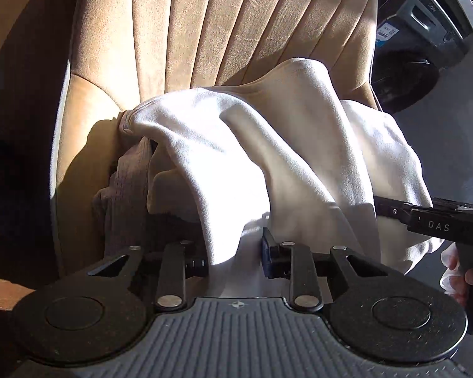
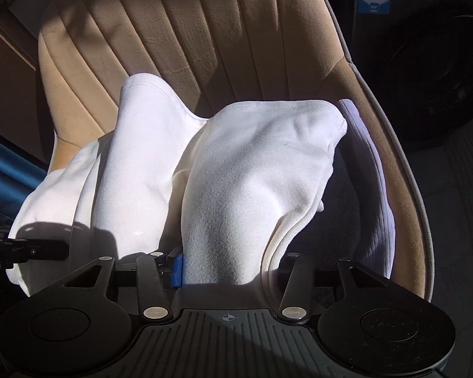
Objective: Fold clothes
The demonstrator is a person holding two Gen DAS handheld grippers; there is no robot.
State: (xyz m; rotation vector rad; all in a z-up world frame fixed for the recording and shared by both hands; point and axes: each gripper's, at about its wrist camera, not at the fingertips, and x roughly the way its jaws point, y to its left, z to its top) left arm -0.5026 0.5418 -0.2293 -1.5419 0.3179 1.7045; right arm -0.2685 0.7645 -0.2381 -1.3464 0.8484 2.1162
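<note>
A white garment is bunched over the seat of a tan ribbed armchair. My left gripper is shut on a fold of the garment at its near edge; the cloth drapes over the left finger and hides it. In the right wrist view the white garment rises in two humps, and my right gripper is shut on a thick fold of it beside its blue pad. The right gripper's body enters the left wrist view from the right. The left gripper's body shows at the left edge.
A ribbed grey-brown garment lies on the seat under the white one; it looks lavender in the right wrist view. A dark front-loading appliance stands right of the armchair. A person's hand grips the right handle.
</note>
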